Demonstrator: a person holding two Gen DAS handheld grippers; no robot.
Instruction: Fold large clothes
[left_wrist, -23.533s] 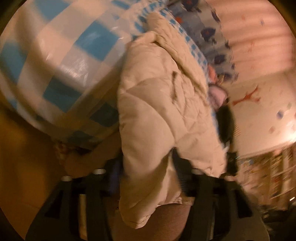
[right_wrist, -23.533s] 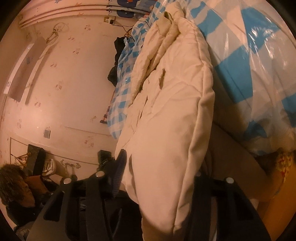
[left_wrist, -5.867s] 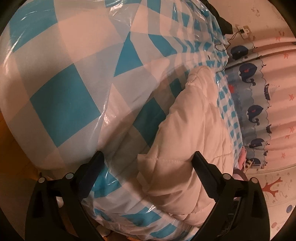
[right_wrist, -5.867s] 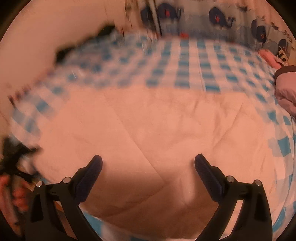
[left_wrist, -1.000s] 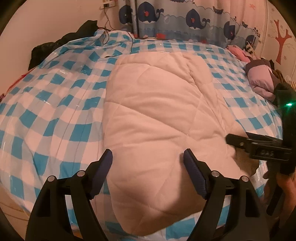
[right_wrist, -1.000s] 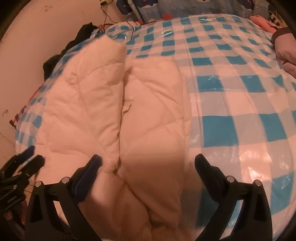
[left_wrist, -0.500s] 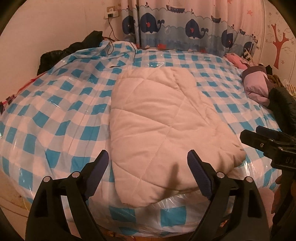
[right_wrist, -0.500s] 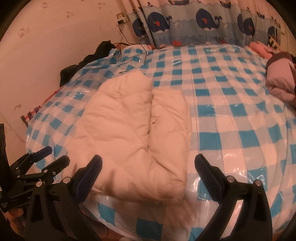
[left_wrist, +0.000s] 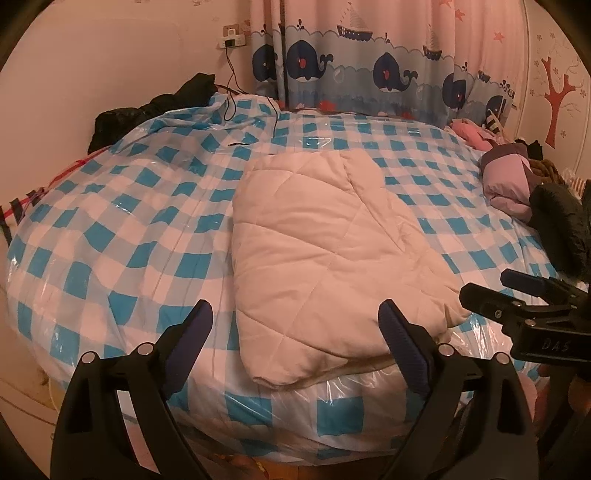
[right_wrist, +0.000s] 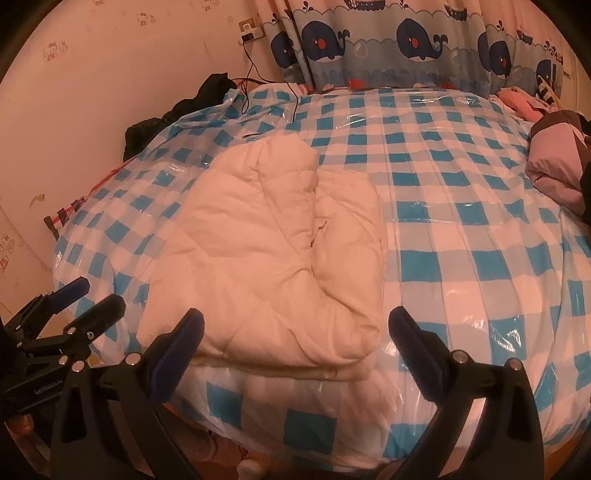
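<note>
right tool (right_wrist: 295, 325): hanging wide apart above the near bed edge, gripping nothing | cream quilted coat (right_wrist: 273, 254): lying folded on the plastic-covered blue-checked bed (right_wrist: 461, 229); its fold facing the camera | left tool (right_wrist: 85, 299): showing at lower left, jaws opening, nothing between them | whale curtain (right_wrist: 413, 40): hanging behind

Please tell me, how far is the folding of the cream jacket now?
Done, it seems: the cream jacket lies folded in a compact bundle on the checked bed. In hand: nothing; the left tool is opening and the right tool is open, both empty. Possibly left: the pink garment at the bed's edge.
</note>
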